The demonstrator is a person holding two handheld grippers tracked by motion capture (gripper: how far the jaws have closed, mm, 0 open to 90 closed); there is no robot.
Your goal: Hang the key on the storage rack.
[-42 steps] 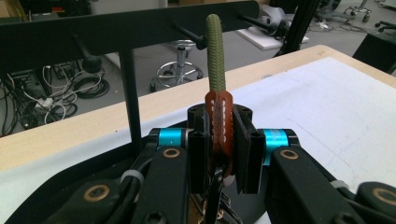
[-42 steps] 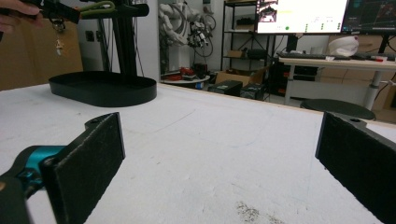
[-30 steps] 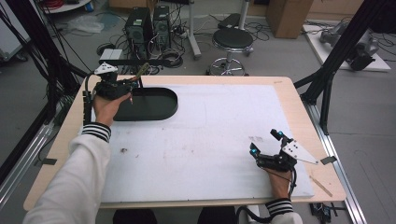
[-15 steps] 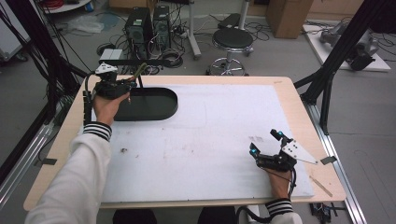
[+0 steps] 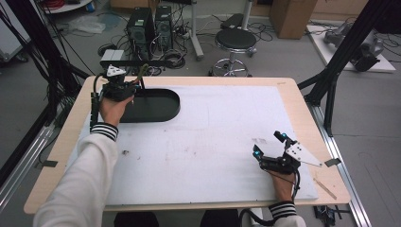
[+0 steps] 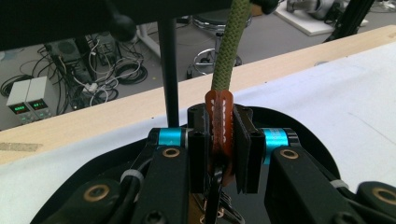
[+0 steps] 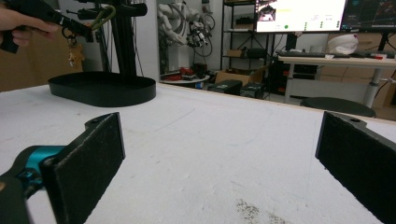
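My left gripper (image 6: 219,140) is shut on an orange tab (image 6: 219,123) at the end of a green cord (image 6: 229,51). It hovers over the left end of a black oval stand base (image 5: 158,108), beside the stand's upright post (image 6: 169,74). In the right gripper view the left gripper (image 7: 51,18) is at the top left, with the green cord (image 7: 105,16) looped by the post and a small charm (image 7: 74,53) dangling under it. My right gripper (image 5: 269,144) rests low over the white mat near the front right, its pads (image 7: 93,158) wide apart and holding nothing.
A white mat (image 5: 227,137) covers most of the wooden table (image 5: 56,151). The stand's horizontal bar (image 5: 142,62) runs above the back left edge. Strips of tape (image 5: 332,162) lie near the right edge. A stool (image 5: 235,40) and computer cases (image 5: 151,23) stand beyond the table.
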